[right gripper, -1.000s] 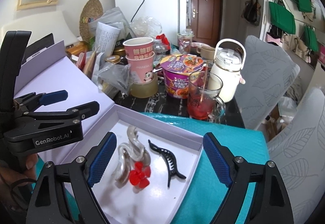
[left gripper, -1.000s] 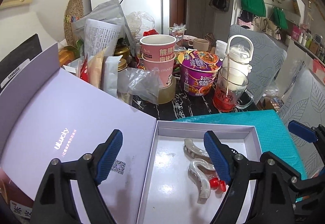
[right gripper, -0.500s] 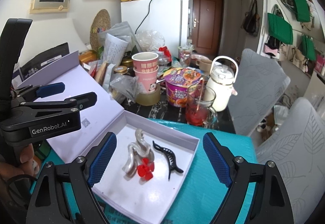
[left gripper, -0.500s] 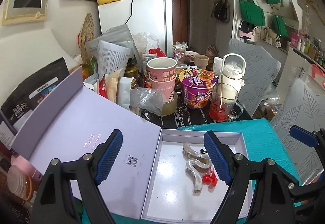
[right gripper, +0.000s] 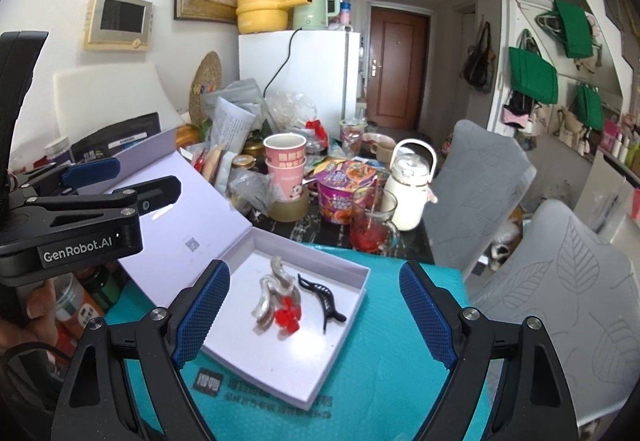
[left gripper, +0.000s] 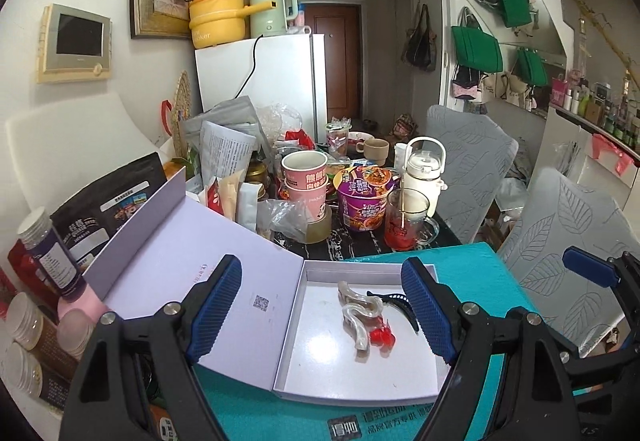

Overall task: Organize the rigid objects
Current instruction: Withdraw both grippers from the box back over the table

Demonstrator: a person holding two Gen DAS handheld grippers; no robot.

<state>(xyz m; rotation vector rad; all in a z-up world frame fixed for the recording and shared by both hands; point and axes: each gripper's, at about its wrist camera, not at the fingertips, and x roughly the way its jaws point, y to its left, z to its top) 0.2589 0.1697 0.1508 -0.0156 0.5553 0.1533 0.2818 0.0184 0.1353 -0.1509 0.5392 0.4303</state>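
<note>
Both hand-held grippers hang above the open box, each with its blue pads spread wide and nothing between them: the left hand-held gripper (left gripper: 322,311) and the right hand-held gripper (right gripper: 314,315). Inside the white box (right gripper: 348,269), lying on a teal mat (right gripper: 384,369) on the counter, a silver hair clip (right gripper: 272,293), a red hair clip (right gripper: 286,317) touching it, and a black claw clip (right gripper: 322,299) just beside them. The lid (left gripper: 192,257) lies folded back to the left.

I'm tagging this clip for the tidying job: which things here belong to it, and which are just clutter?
Part of the job:
white box
silver hair clip
red hair clip
black hair clip

Just lying about:
noodle cup
pink paper cups
tape roll
glass mug
white bottle
</note>
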